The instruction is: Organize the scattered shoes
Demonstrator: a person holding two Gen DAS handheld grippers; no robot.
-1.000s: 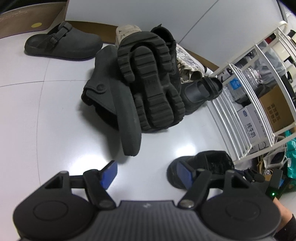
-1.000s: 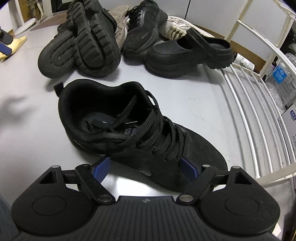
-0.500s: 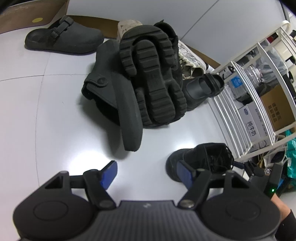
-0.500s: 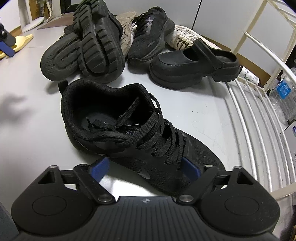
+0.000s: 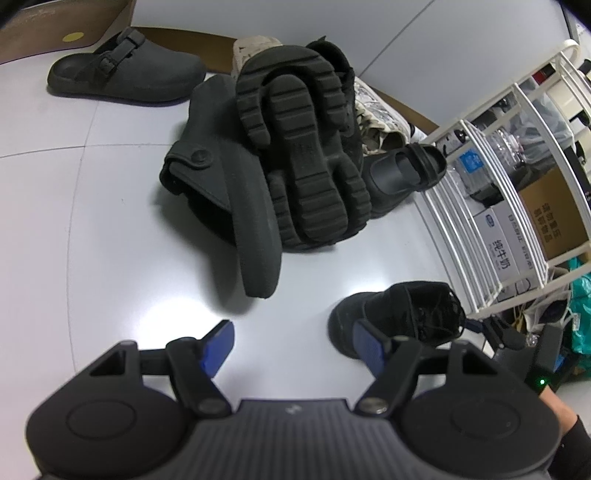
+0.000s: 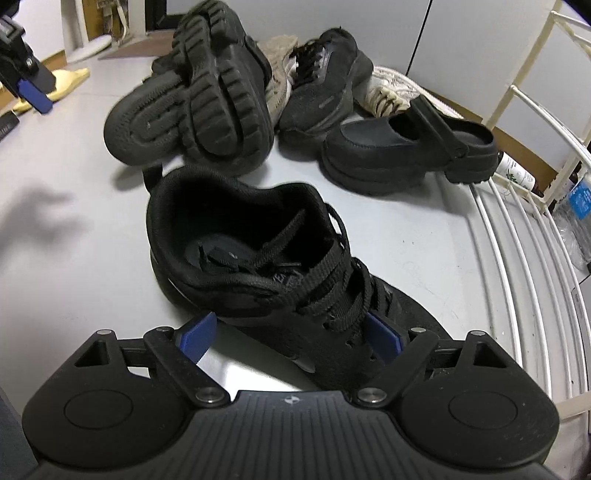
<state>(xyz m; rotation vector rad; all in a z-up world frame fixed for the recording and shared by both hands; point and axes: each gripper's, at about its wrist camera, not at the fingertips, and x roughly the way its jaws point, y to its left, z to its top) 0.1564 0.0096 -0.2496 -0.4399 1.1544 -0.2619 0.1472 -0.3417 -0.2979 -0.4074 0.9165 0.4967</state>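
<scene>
Black lace-up sneaker [image 6: 280, 273] sits upright on the white surface [image 6: 74, 266], heel opening toward the shoe pile, toe toward the camera, just beside the white wire rack [image 6: 524, 258]; in the left wrist view same sneaker [image 5: 399, 314] shows low right, next to the rack [image 5: 480, 206]. Right hand-held gripper [image 6: 288, 334] straddles the sneaker's forefoot, blue pads either side; jaws have just been closing a bit with the shoe between them; right pad looks at or against the laces side, left pad clear of the shoe with bare surface showing in the gap, so not clamped. Left hand-held gripper [image 5: 291, 347] hangs over bare surface, jaws wide apart, nothing between them; its right finger overlaps the sneaker's toe in view, contact cannot be told. Pile behind the sneaker: chunky-soled black shoe [image 6: 218, 99] tipped sole-out, leaning on a dark clog [image 5: 236, 199] lying on its side; black lace-up shoe [image 6: 325, 85] and a beige shoe [image 6: 277, 74] behind it; white sneaker [image 6: 391, 88] at back; black slingback clog [image 6: 406, 147] upright near the rack. Grey buckle clog [image 5: 125, 77] sits well apart, far left by a cardboard edge [image 5: 55, 29]. Boxes [image 5: 546, 206] behind the rack
</scene>
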